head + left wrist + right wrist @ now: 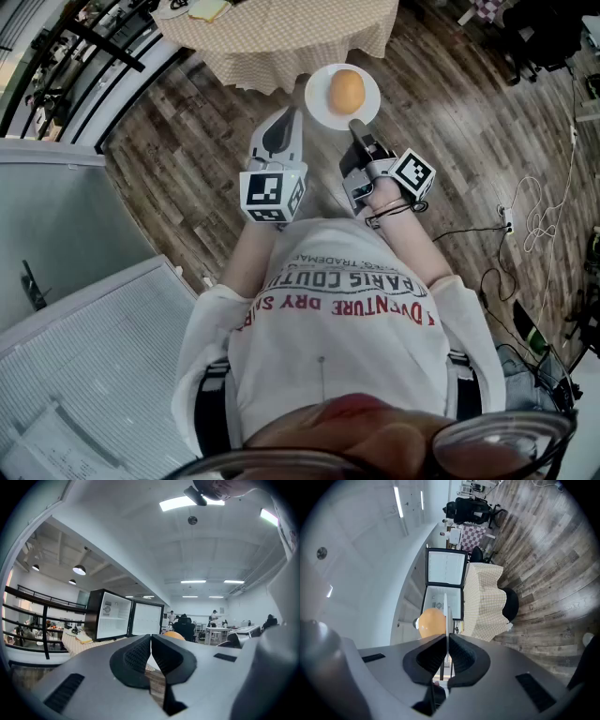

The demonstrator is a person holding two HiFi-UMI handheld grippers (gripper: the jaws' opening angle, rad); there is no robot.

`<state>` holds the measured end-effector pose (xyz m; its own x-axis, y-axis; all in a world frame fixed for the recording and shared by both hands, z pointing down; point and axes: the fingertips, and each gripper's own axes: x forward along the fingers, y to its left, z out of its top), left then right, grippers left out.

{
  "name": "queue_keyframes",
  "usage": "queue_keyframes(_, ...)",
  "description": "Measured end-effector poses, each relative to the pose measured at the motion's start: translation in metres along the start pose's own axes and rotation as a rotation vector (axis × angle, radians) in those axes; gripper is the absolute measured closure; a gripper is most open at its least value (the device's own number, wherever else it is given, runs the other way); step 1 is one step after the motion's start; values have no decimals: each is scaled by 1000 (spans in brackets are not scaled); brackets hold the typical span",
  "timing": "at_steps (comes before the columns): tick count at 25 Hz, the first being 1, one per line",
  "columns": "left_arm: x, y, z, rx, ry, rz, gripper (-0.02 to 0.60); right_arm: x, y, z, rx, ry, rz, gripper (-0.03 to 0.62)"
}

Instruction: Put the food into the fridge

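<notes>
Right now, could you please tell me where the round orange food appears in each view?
Head view: the round orange food sits top centre, on the white plate gripped by the right tongs.
Left gripper view: the food is a sliver at centre, above the shut left tongs.
Right gripper view: the food is left of centre, above the tongs.
Shared landmark: the checked tablecloth.

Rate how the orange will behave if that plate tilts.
The orange is round and sits loose on the shallow plate, so it likely rolls. The right tongs pinch only the rim, so the plate may sag and send it off.
</notes>
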<state>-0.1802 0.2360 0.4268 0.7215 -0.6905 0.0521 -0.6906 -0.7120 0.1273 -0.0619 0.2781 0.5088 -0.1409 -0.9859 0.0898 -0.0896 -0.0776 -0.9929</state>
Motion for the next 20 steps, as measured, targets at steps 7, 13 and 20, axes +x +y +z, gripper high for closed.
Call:
queue_keyframes(7,6,0,-3,1,11,-25,554,0,-4,2,14,-7,-10,559)
queue_keyframes(13,5,0,-7,-5,21,-27,554,1,-2,-1,32,0,9,559)
queue_keyframes(20,2,6,-21,-26,45,-12,554,1,-11,1,75,-11,3,559)
